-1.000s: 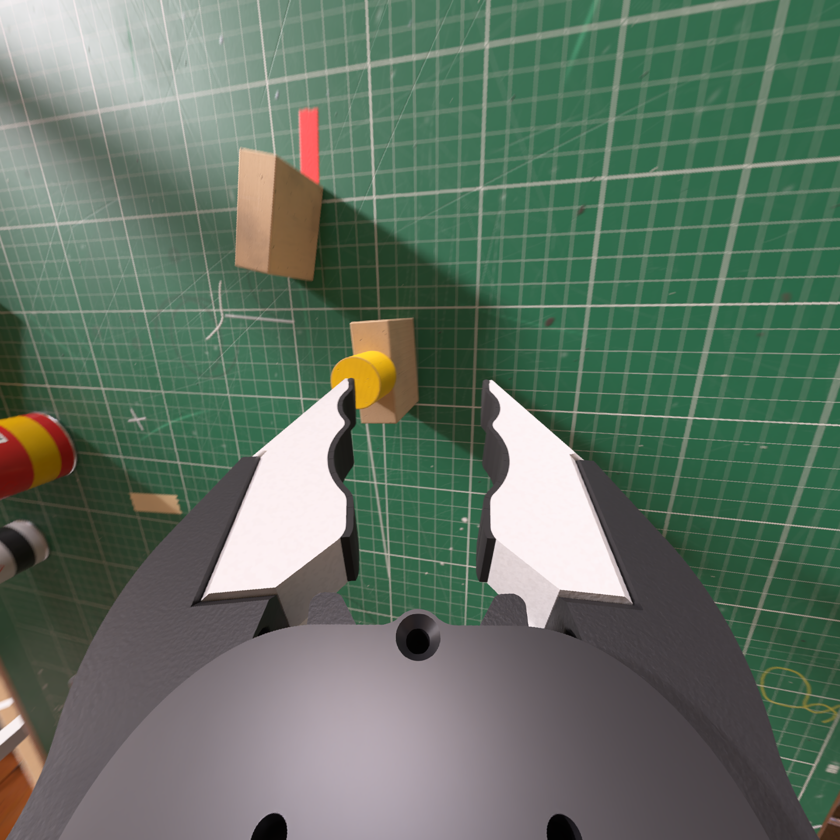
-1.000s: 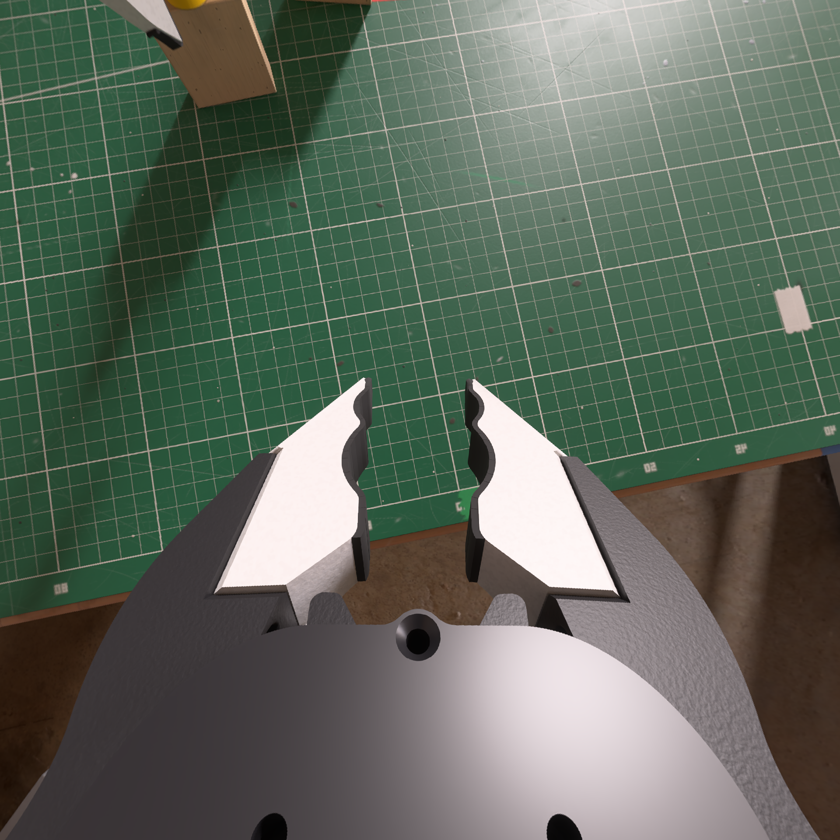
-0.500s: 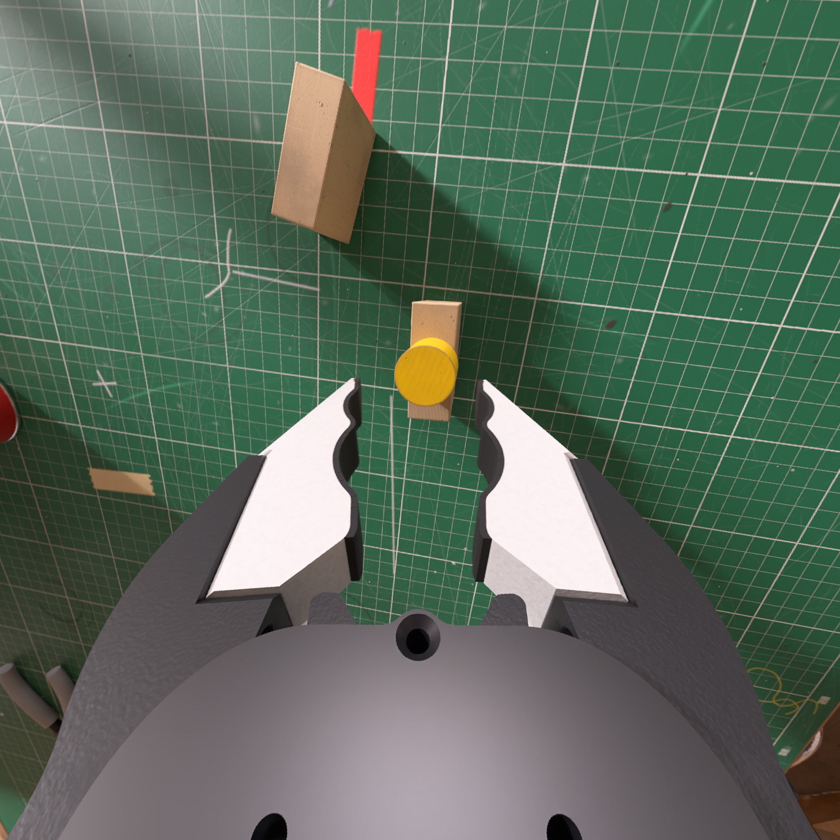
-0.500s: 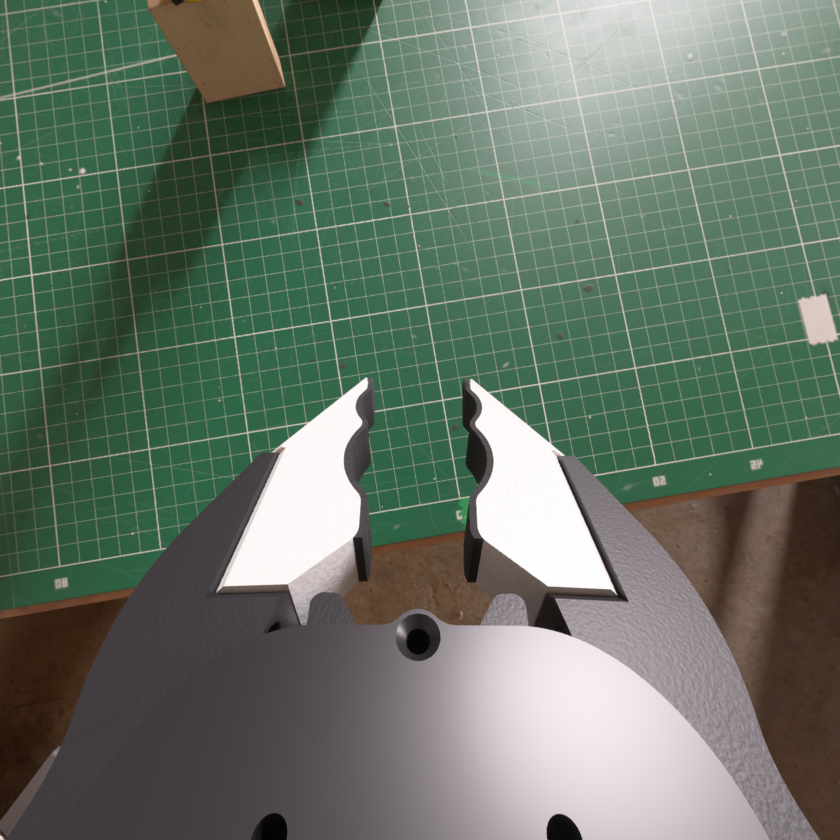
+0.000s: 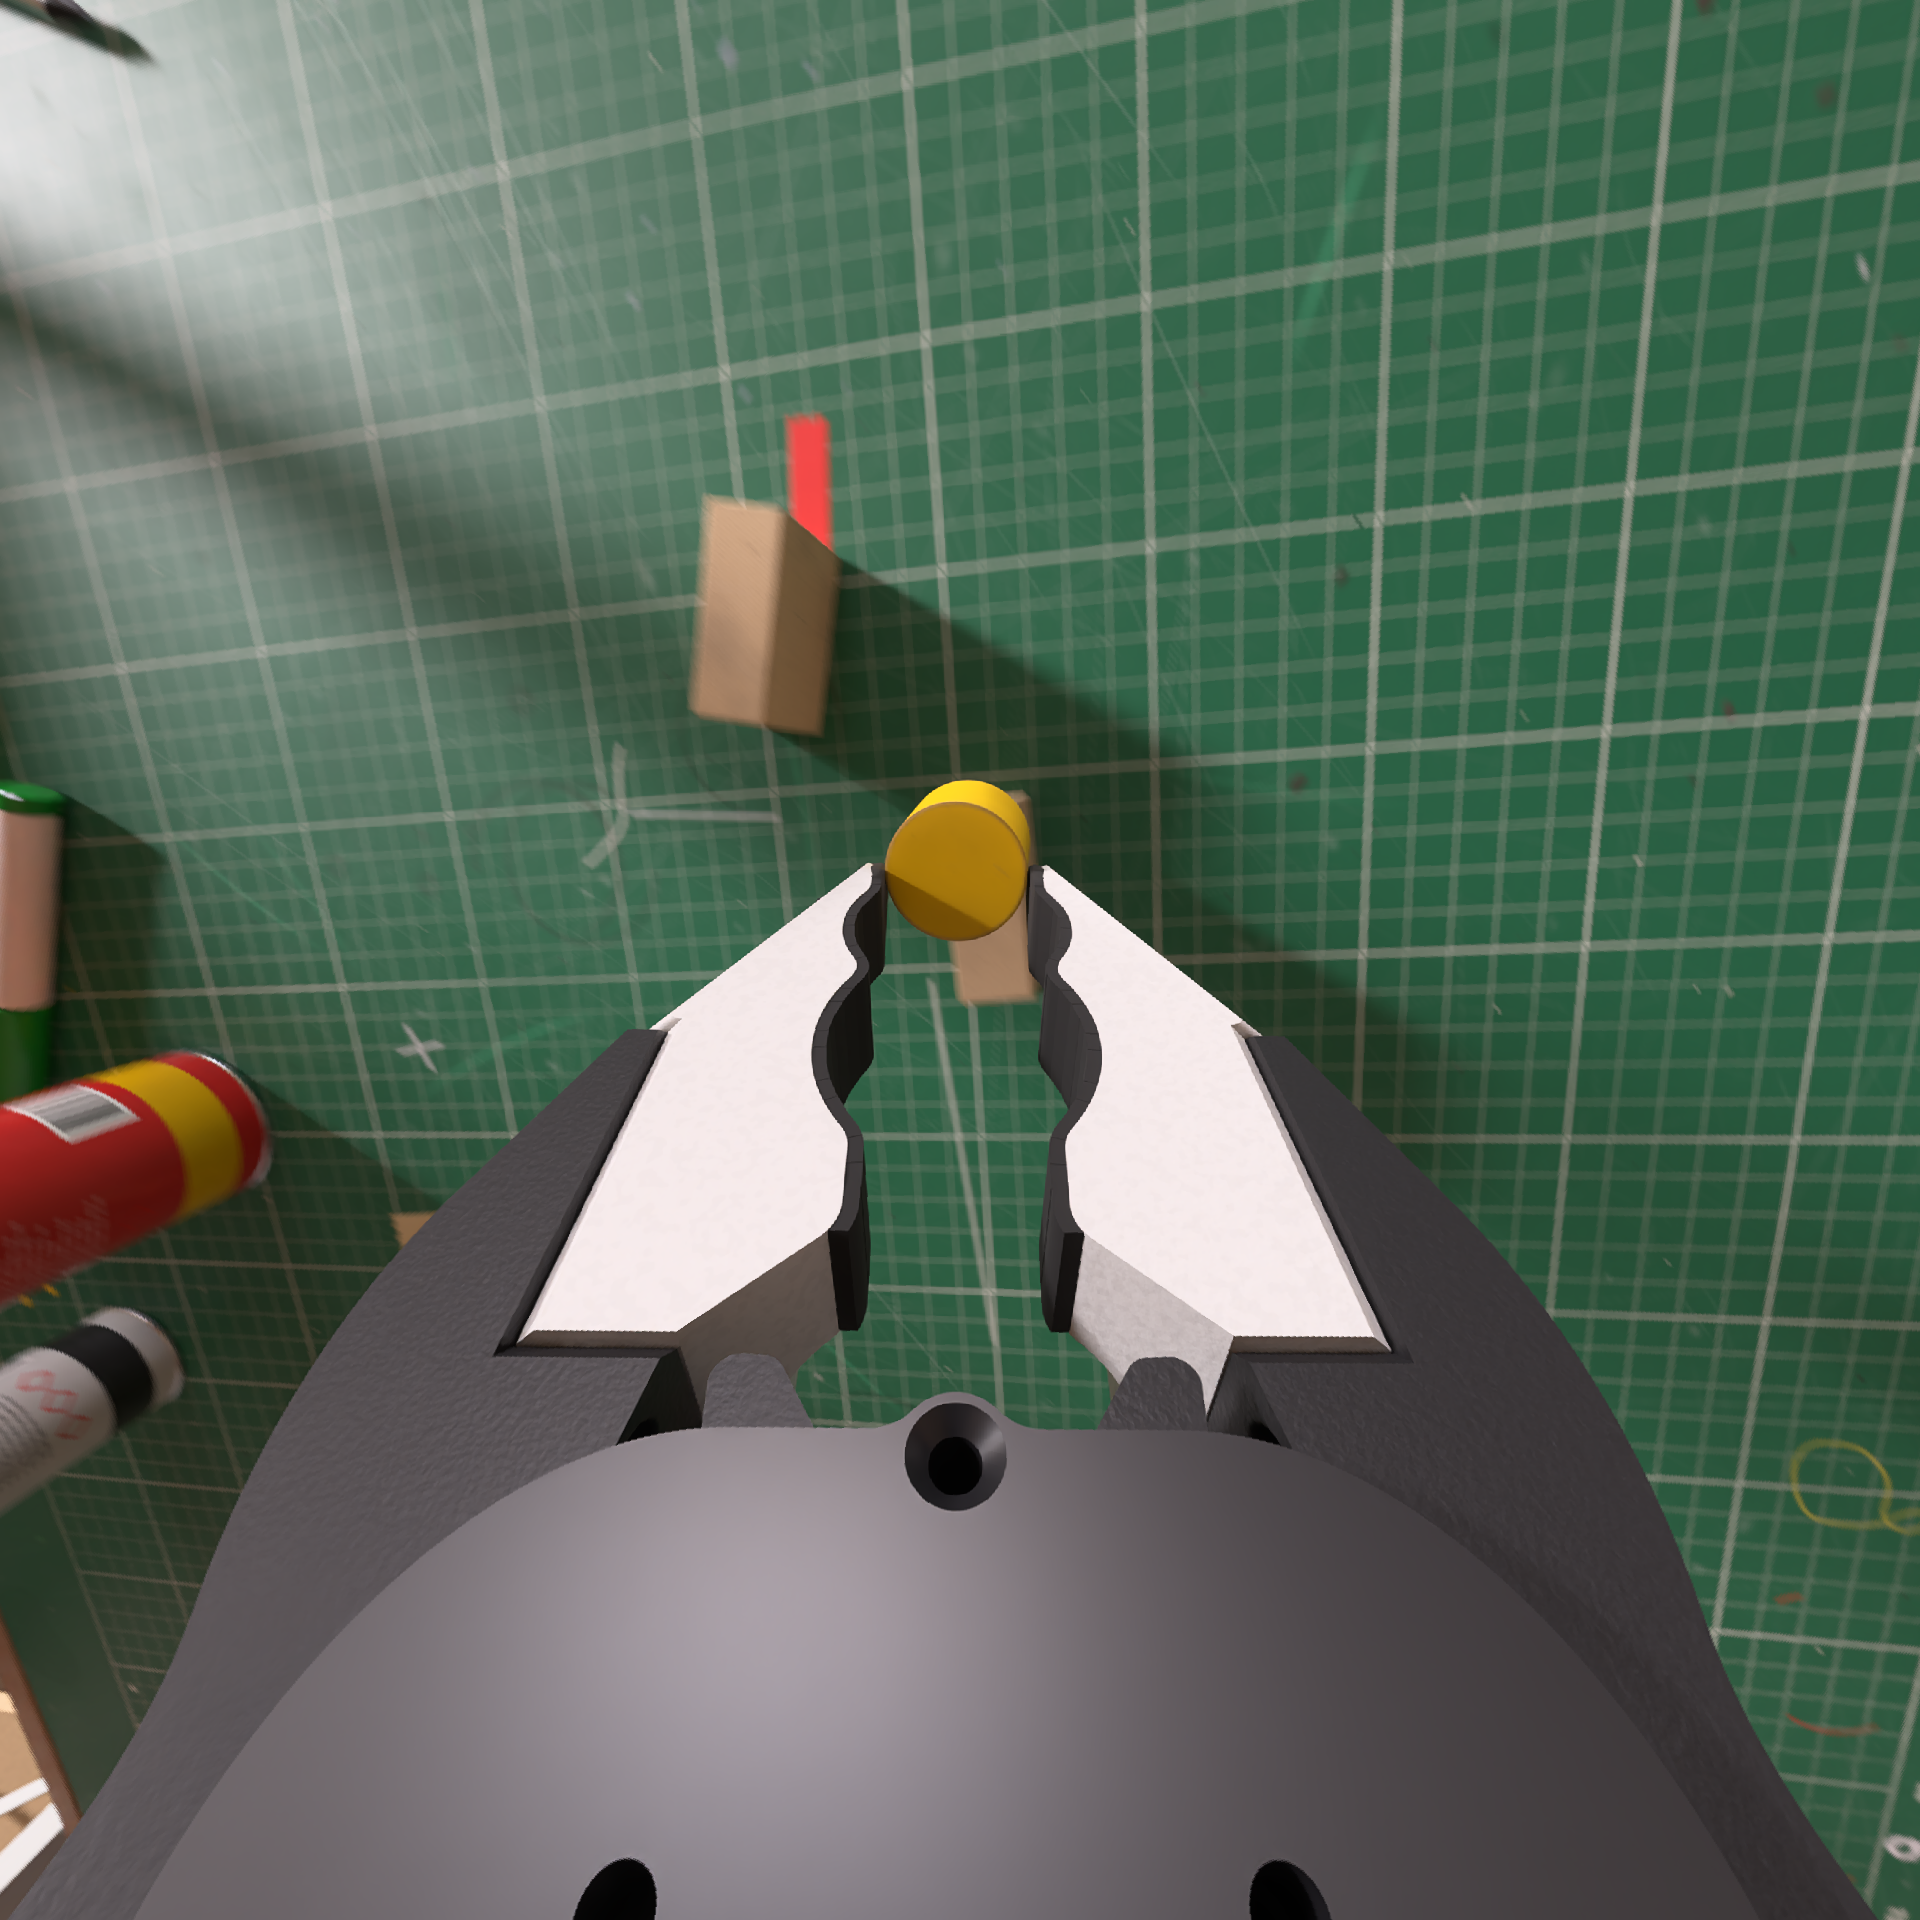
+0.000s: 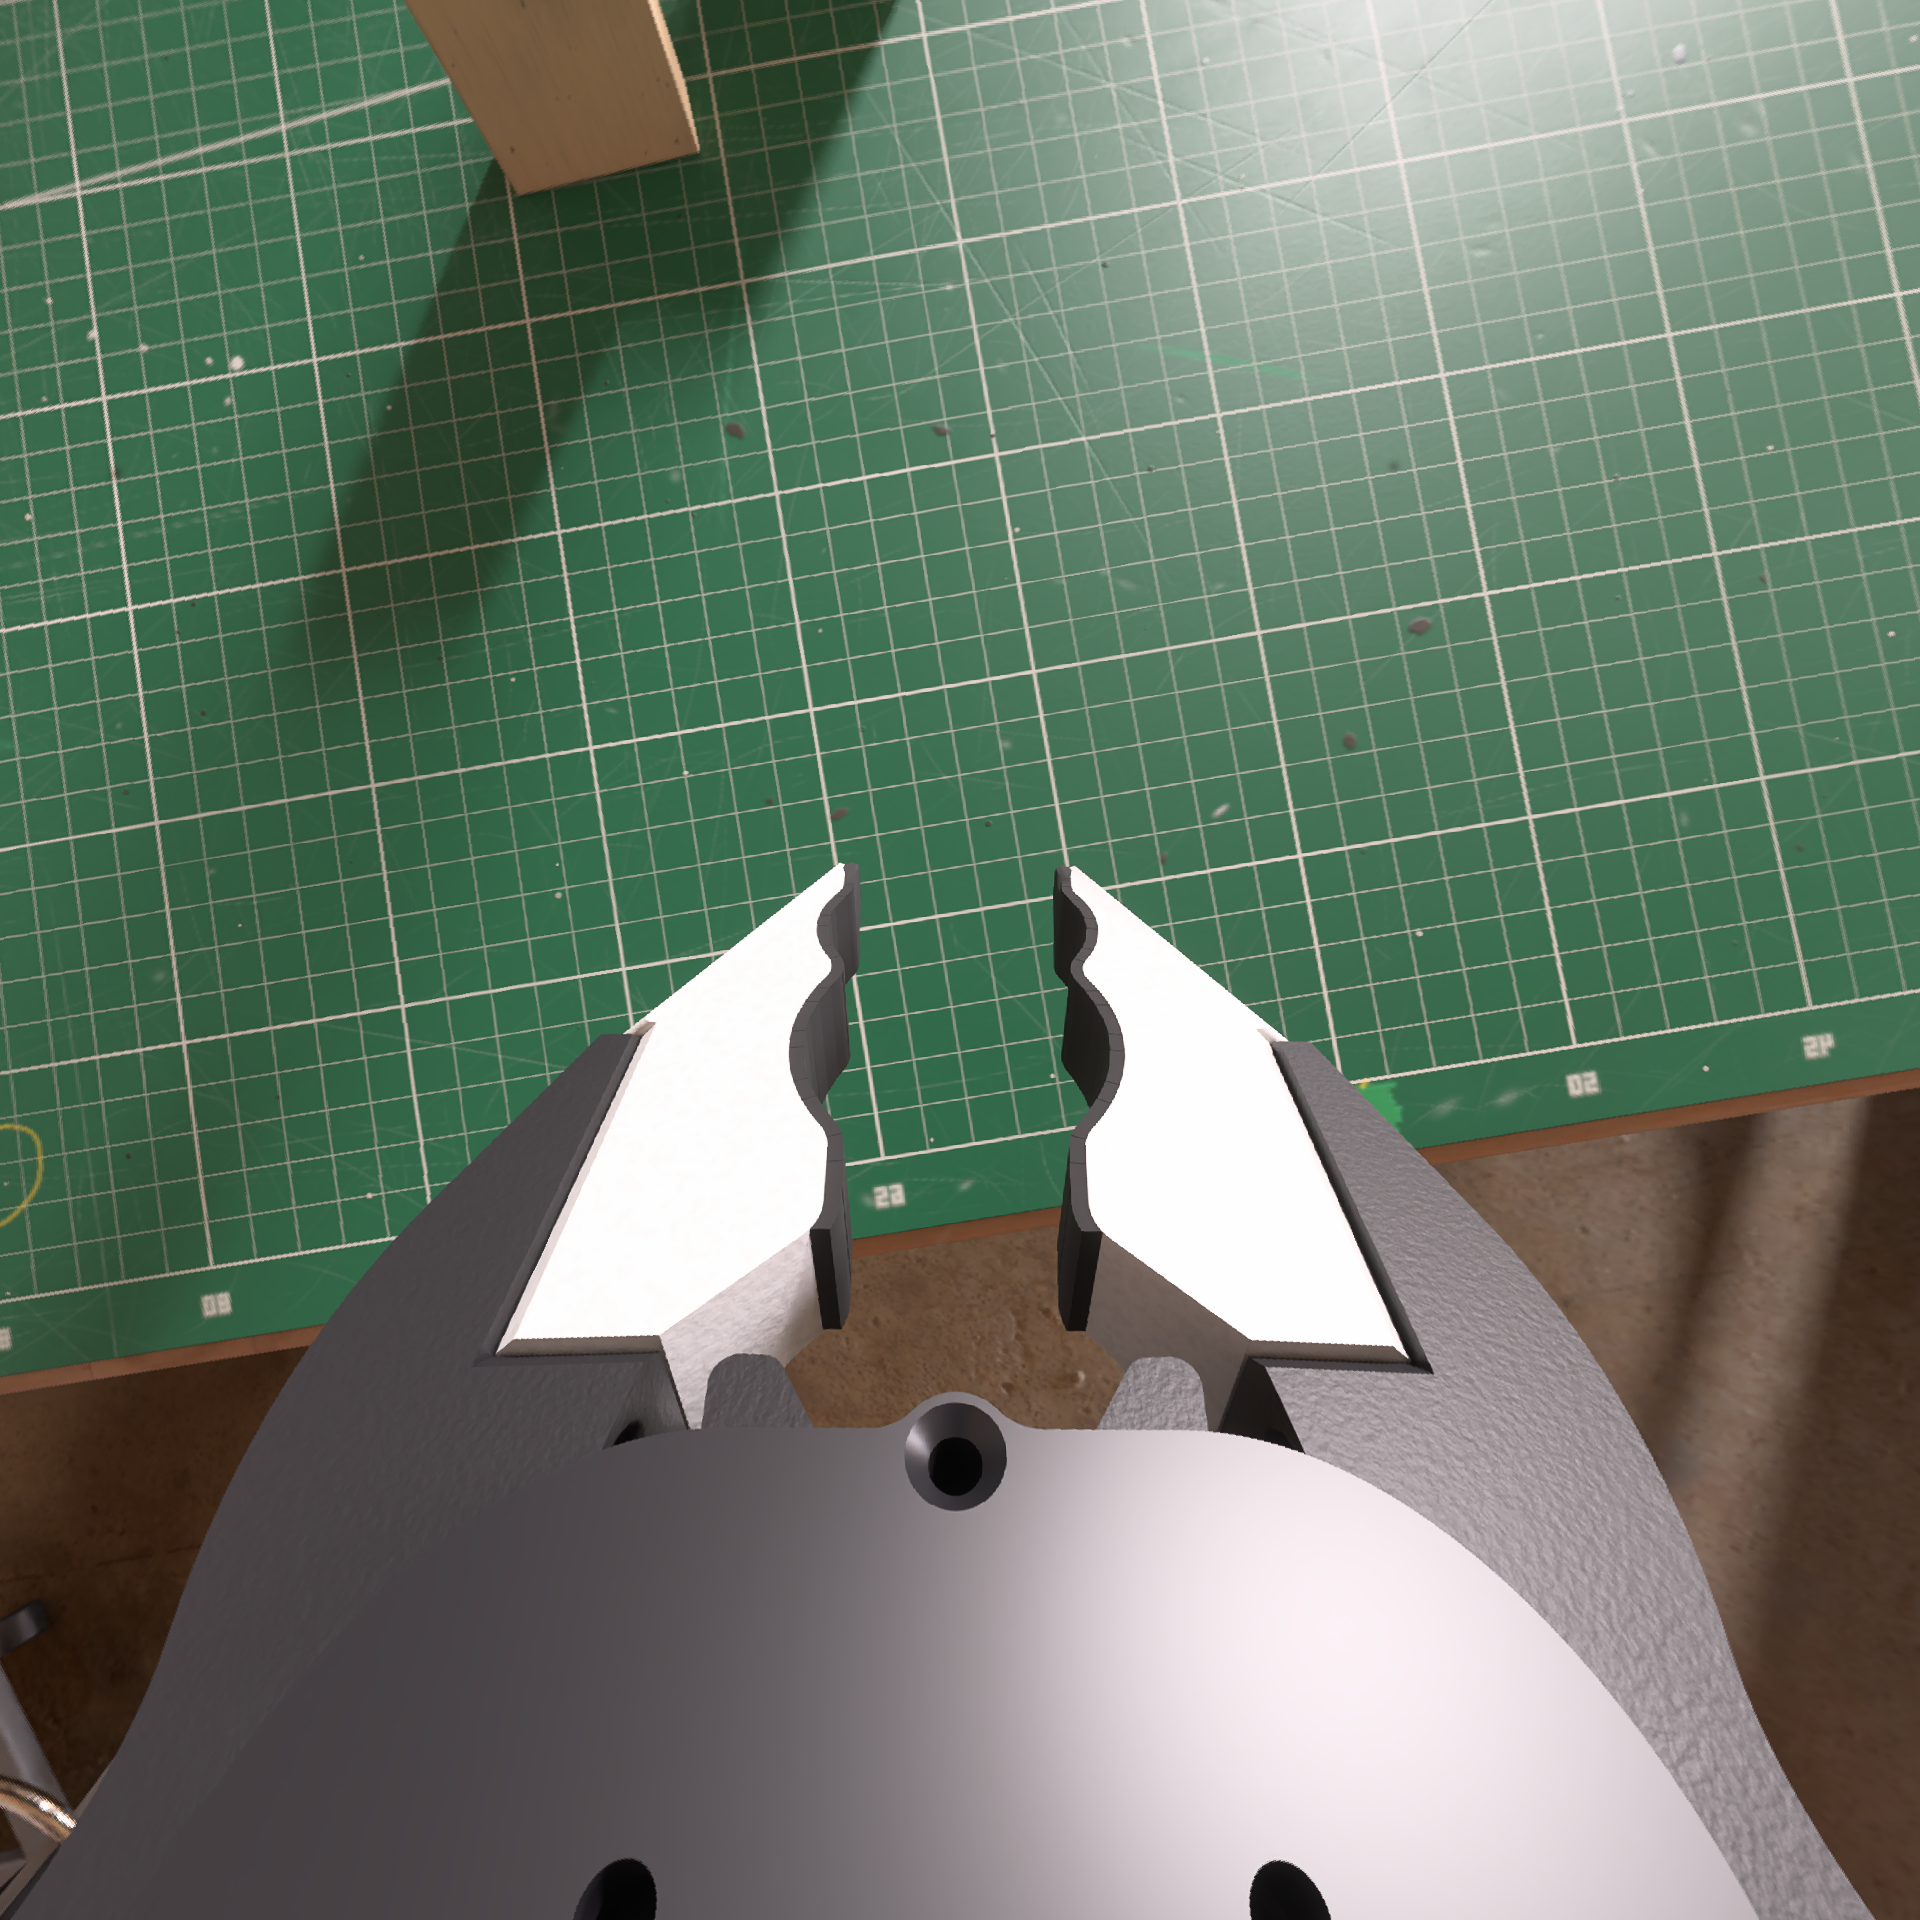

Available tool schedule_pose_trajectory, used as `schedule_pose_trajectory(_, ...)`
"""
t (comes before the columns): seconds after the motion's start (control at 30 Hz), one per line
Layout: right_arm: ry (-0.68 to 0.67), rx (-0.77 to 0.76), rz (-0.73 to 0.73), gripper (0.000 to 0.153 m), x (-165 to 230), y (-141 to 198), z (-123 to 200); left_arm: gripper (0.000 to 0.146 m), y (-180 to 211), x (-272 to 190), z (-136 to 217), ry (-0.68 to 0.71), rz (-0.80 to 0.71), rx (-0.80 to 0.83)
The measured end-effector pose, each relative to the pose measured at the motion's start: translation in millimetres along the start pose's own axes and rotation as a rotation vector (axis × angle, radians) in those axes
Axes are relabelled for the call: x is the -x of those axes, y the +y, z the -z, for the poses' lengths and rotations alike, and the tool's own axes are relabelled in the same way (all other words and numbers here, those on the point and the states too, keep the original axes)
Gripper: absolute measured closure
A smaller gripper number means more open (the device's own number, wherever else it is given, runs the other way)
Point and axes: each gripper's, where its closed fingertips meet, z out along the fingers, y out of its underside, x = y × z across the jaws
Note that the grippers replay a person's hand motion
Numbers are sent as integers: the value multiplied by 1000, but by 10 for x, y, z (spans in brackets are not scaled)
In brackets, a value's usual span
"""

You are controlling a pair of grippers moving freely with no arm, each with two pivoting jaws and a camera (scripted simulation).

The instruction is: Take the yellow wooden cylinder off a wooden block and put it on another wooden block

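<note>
- Left gripper (image 5: 957, 894) gripped the cylinder (image 5: 957, 860) at its fingertips, above the near block (image 5: 994, 966).
- Right gripper (image 6: 956, 894) hung released, idle.
- Remaining: transfer to the far block (image 5: 764, 615).

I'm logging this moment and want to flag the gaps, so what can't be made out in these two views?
- Left wrist view: the narrow wooden block is mostly hidden by the yellow cylinder and the left tongs, so whether the cylinder has lifted off it cannot be told.
- Left wrist view: the red and yellow can is cut off by the left edge.
- Right wrist view: the wooden block is cut off by the top edge; the cylinder is out of frame.
</note>
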Motion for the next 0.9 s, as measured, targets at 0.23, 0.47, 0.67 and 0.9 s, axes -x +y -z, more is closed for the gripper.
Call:
schedule_pose_trajectory(0.23, 37, 19, 6, 116, 224, -107, -19, 119, -375, 542, -562, 23, -76, 116)
schedule_pose_trajectory(0.47, 137, 30, -48, 116, 486, -297, 84, 106, -427, 732, -703, 57, -127, 182)
schedule_pose_trajectory(0.67, 202, 17, -103, 116, 684, -603, 243, 98, -447, 640, 413, 334, 146, -144)
schedule_pose_trajectory(0.9, 153, -53, -20, 116, 721, -1950, 203, 96, 433, 300, 1007, 469, 244, -266)
